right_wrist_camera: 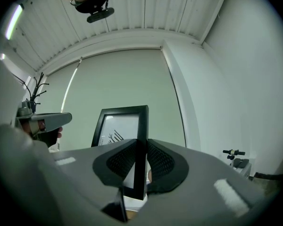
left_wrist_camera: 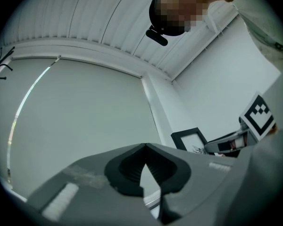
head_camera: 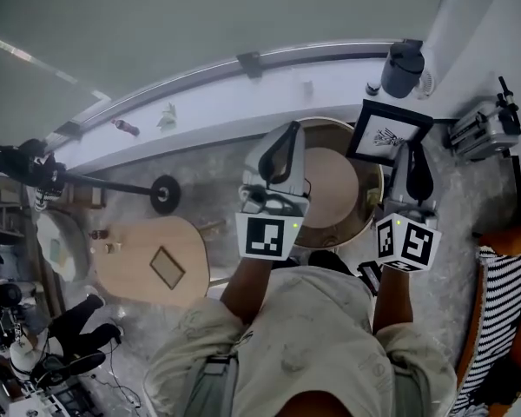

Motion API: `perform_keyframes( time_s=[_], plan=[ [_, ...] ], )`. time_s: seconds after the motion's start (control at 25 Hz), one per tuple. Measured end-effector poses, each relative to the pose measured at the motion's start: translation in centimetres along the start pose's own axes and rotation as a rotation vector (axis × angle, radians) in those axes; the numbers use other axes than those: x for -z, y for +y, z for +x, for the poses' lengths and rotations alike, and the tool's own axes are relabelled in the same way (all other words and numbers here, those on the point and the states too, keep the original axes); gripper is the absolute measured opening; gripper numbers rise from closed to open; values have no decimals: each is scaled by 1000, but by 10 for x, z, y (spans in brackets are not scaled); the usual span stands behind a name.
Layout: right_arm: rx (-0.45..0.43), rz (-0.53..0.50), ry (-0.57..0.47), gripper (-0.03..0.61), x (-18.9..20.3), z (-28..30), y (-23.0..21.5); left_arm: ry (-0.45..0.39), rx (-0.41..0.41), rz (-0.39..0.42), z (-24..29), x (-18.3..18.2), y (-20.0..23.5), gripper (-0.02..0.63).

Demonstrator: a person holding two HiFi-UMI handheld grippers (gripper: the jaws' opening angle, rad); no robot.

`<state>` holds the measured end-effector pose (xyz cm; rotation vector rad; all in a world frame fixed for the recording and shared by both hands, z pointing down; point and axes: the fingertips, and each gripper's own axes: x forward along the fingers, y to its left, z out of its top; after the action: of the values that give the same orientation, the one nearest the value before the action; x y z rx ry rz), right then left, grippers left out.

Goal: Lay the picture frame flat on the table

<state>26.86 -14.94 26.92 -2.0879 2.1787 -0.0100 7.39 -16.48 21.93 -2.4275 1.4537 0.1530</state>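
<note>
While the left gripper [head_camera: 284,146] [left_wrist_camera: 145,146] hangs empty, jaws closed together, over the round table [head_camera: 330,189], the upright picture frame [head_camera: 388,133] [left_wrist_camera: 188,140] [right_wrist_camera: 119,127] at its far right rim is best tipped slowly and set flat before the right gripper [head_camera: 417,159] [right_wrist_camera: 140,145], clamped on its side rail, lets go: two grippers, one table, one frame.

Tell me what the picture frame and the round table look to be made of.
Picture frame: black moulding, smooth with a faint sheen, so painted wood or plastic; the look leaves it open. Round table: tan matt top, even in tone, probably wood or wood-look laminate; its darker rim shines in places, perhaps metal.
</note>
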Motion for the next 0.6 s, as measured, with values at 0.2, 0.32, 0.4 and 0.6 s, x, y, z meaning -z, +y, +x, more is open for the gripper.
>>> perform_keyframes(
  time_s=[0.2, 0.32, 0.4, 0.6],
  plan=[
    [-9, 19, 36, 71, 19, 12, -20, 30, -17, 20, 11, 13, -10, 3],
    [-14, 35, 62, 71, 34, 15, -25, 58, -24, 21, 12, 24, -15, 3],
    [-20, 45, 77, 71, 43, 18, -29, 67, -31, 20, 14, 30, -18, 3],
    [-30, 41, 108, 72, 59, 22, -34, 86, -28, 8, 19, 46, -26, 3]
  ],
)
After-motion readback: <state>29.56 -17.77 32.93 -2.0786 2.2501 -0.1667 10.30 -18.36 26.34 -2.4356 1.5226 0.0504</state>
